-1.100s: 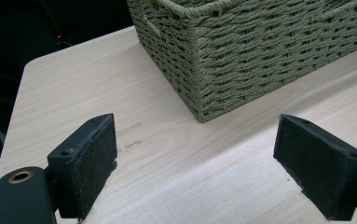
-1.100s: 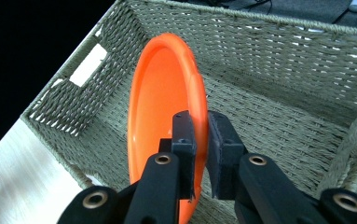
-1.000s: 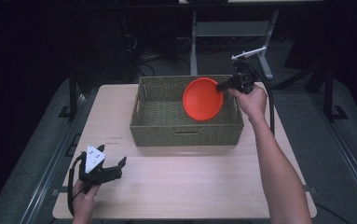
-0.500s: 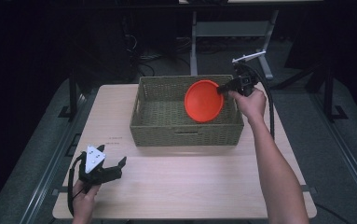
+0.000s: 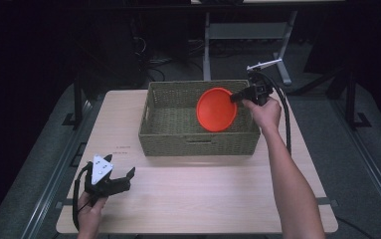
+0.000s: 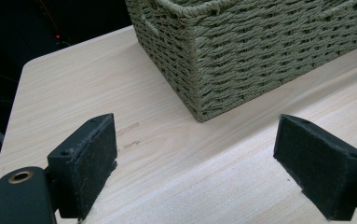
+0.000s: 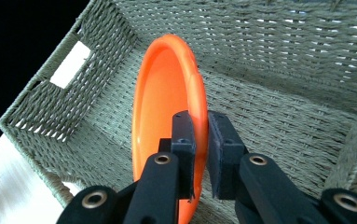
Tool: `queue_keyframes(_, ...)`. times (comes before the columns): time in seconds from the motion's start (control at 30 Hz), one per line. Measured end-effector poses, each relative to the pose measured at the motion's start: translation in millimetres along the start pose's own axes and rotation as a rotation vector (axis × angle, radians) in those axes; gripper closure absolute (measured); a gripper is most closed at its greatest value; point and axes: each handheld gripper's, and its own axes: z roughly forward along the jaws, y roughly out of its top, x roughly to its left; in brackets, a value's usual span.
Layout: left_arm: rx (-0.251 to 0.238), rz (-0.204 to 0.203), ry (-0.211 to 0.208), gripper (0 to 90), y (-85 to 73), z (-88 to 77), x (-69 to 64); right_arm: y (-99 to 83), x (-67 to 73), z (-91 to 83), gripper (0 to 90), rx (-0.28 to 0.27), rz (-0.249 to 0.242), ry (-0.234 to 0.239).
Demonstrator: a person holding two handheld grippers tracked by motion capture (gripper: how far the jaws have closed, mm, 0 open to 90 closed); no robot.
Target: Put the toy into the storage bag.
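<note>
Nearest the person, the left gripper [image 5: 126,178] rests on the table [image 5: 203,199], its 2 jaws spread wide and empty, short of the woven basket [image 6: 260,51]. Farther off, the right gripper [image 7: 202,140] pinches the rim of a glossy orange plate [image 5: 216,109], held on edge over the basket's right half.

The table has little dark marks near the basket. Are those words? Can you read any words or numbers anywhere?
No text can be read anywhere.
Small dark marks on the table, left of the basket: too small and blurred to read.
Orange plate, left tool, right tool: no words or numbers show.
</note>
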Motion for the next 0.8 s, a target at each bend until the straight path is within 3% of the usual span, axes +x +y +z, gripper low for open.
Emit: queue_keyframes(0.8, -0.002, -0.004, -0.003, 12.8, 0.0, 0.0, -0.4, -9.1, -0.7, 30.9, 80.9, 0.069, 0.004, -0.009)
